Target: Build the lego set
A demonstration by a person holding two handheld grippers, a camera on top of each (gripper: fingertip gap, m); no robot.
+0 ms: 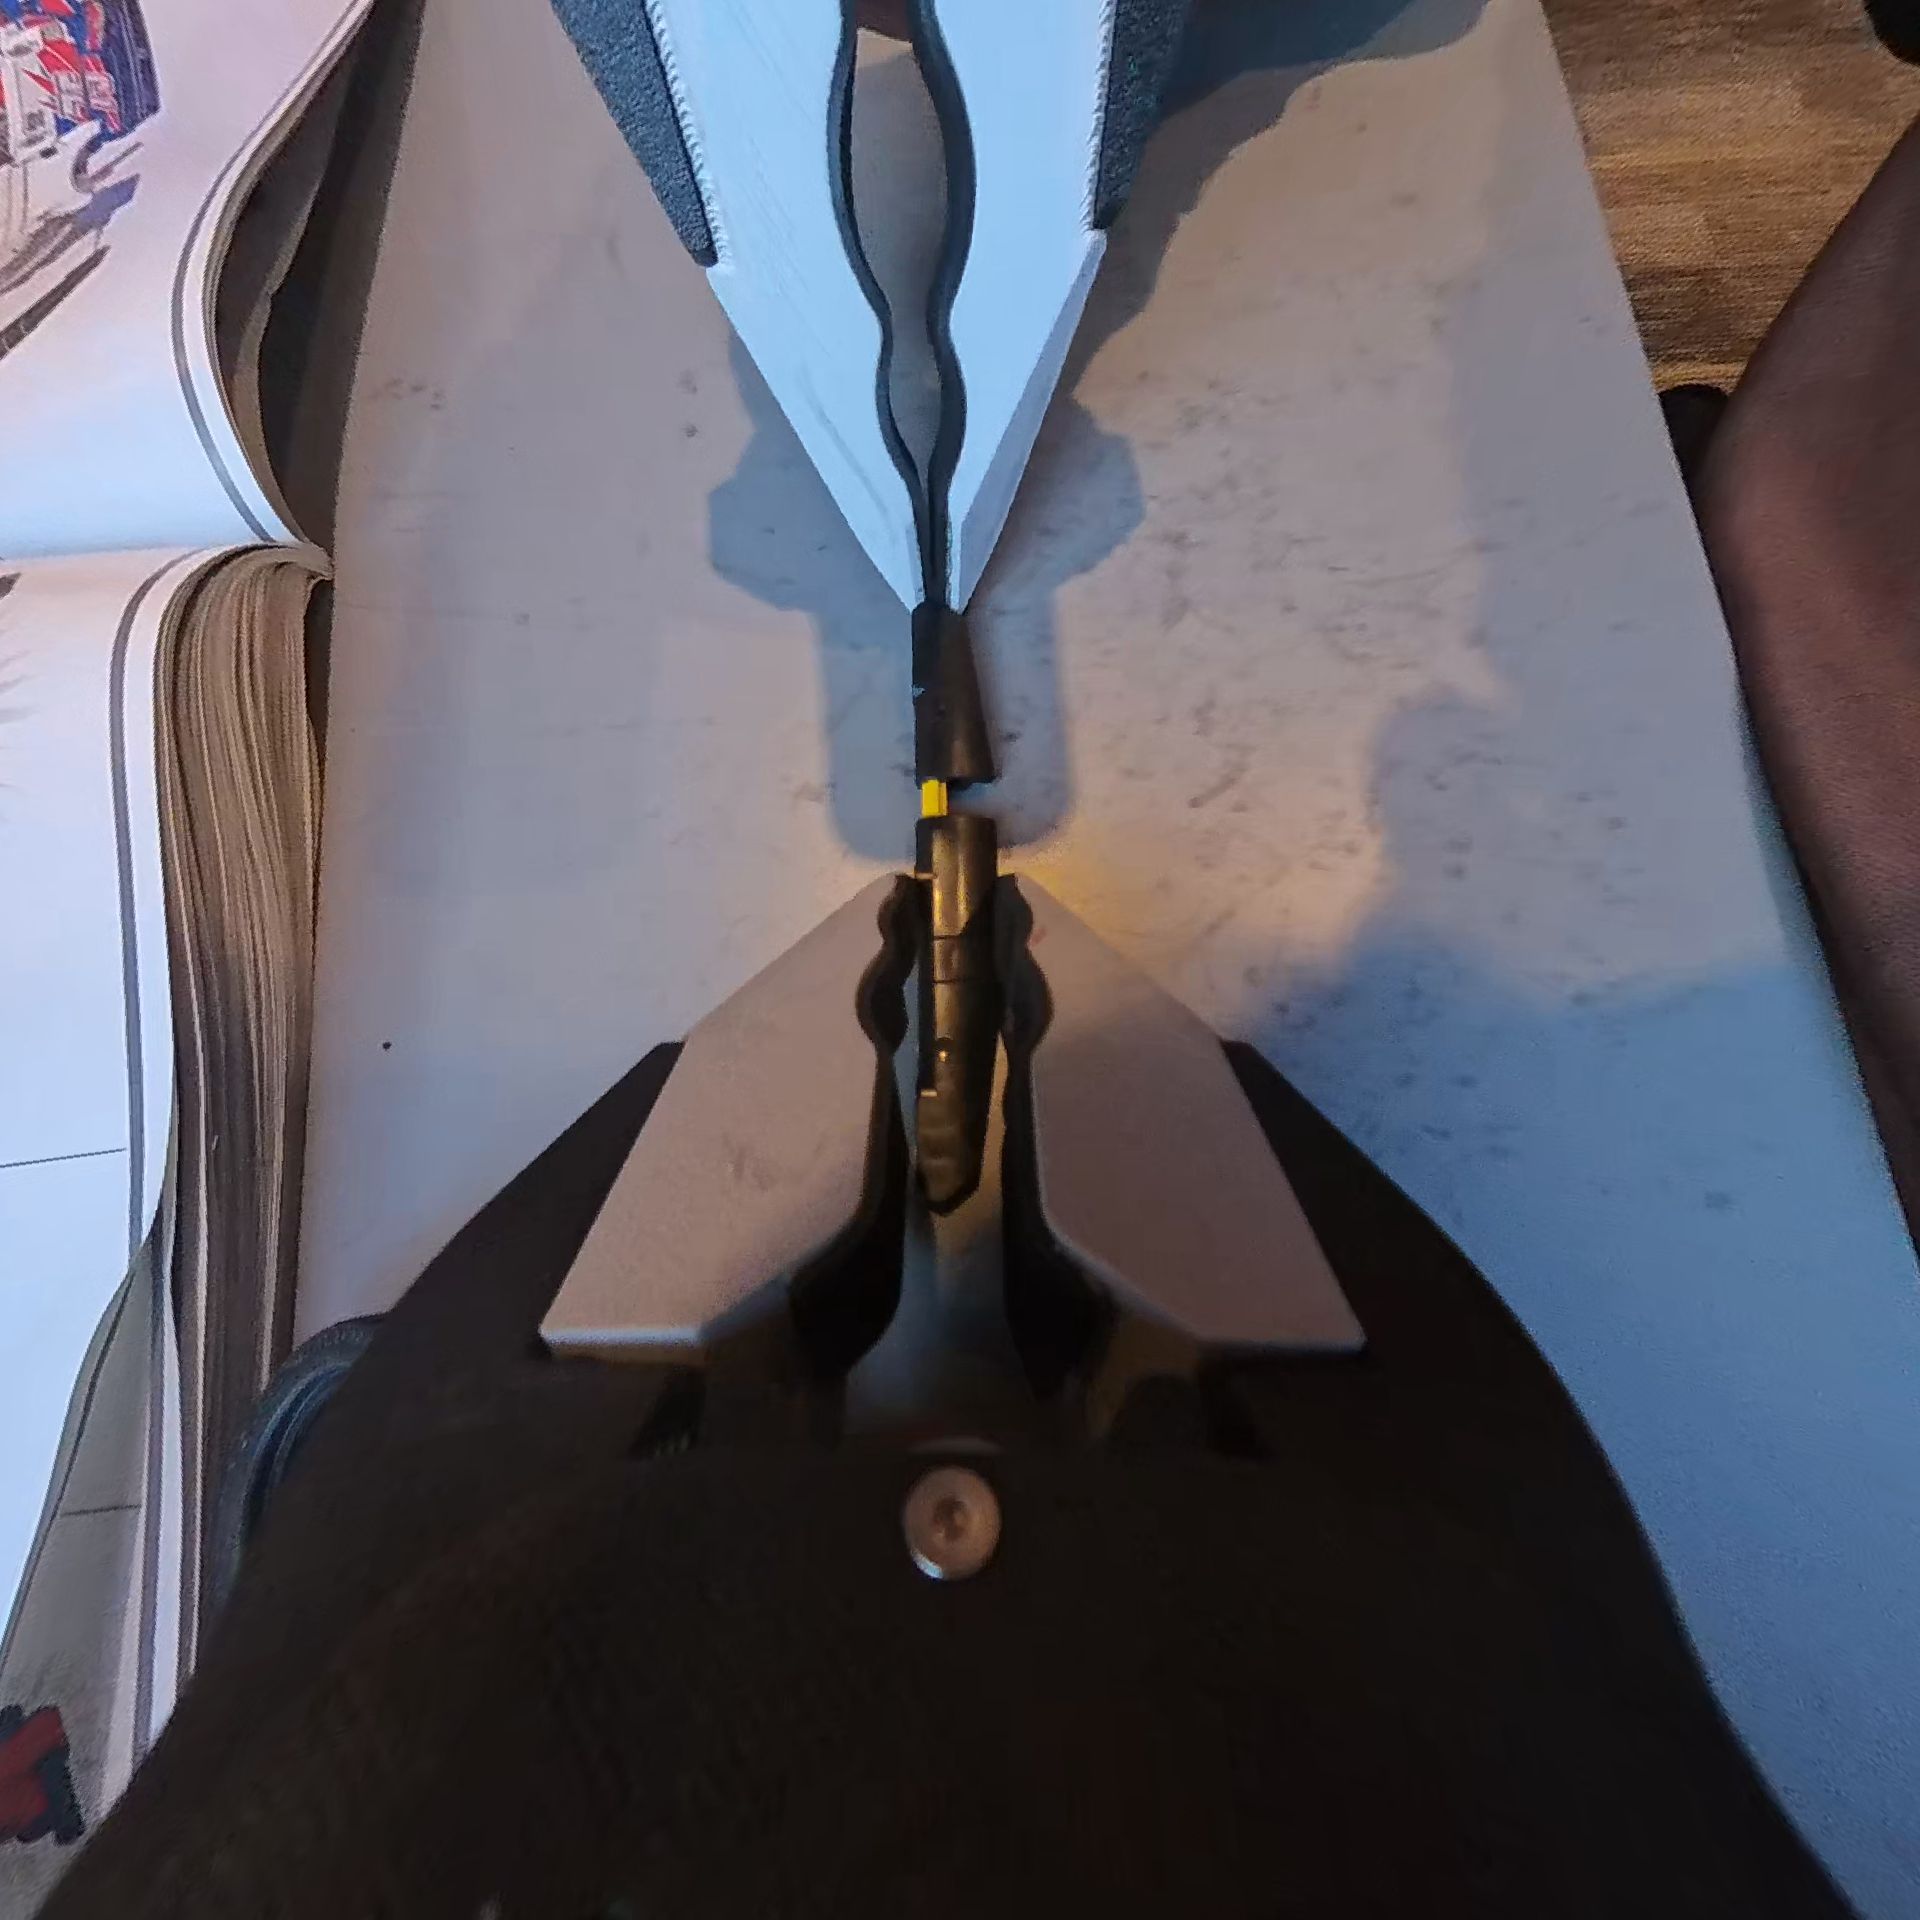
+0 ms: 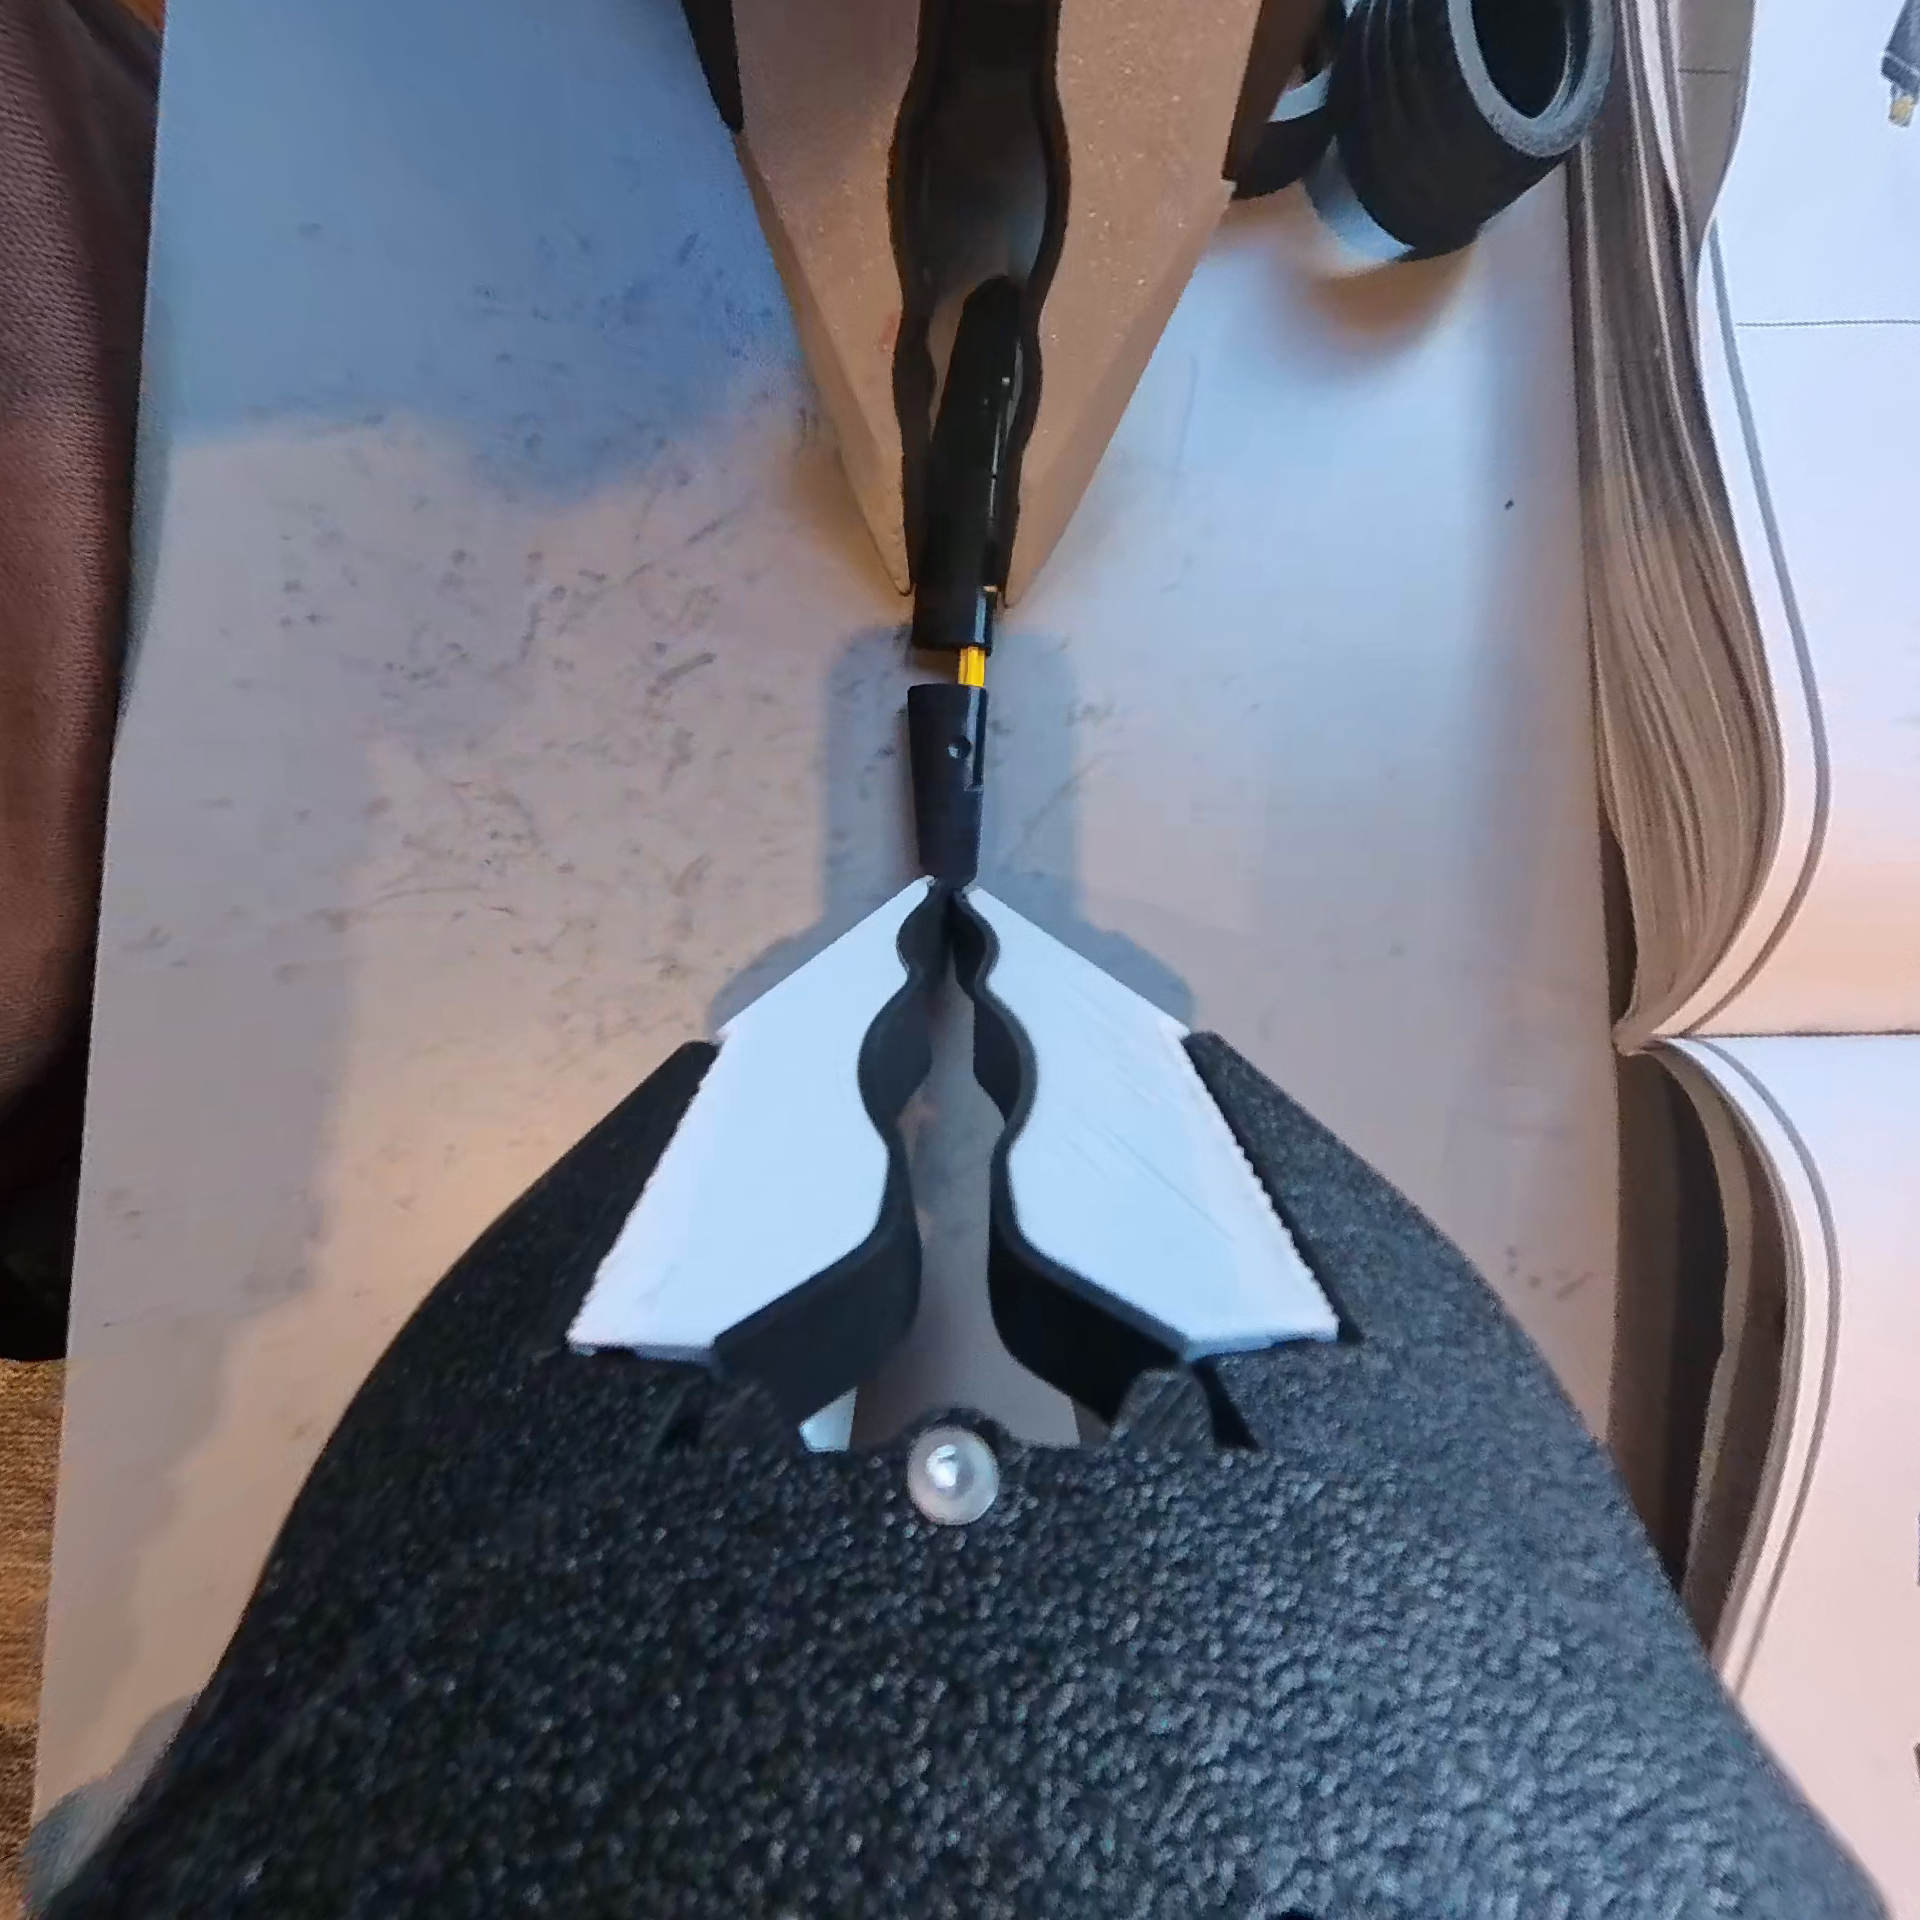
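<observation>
Left gripper [image 1: 951, 883] fingers clamp long black piece [image 1: 954, 997]; right gripper [image 2: 945, 888] fingers pinch black cone [image 2: 948, 774]. Yellow peg [image 1: 934, 797] between fingertips: keep axes aligned, press straight.

White tabletop [image 1: 520, 727], scuffed with grey marks. Thick open booklet [image 1: 94, 436] with printed pages lying along one table edge, its page stack fanned. Black ribbed ring-shaped object [image 2: 1455, 114] resting just beside the booklet. Wood-grain floor [image 1: 1704, 187] beyond the opposite edge.
</observation>
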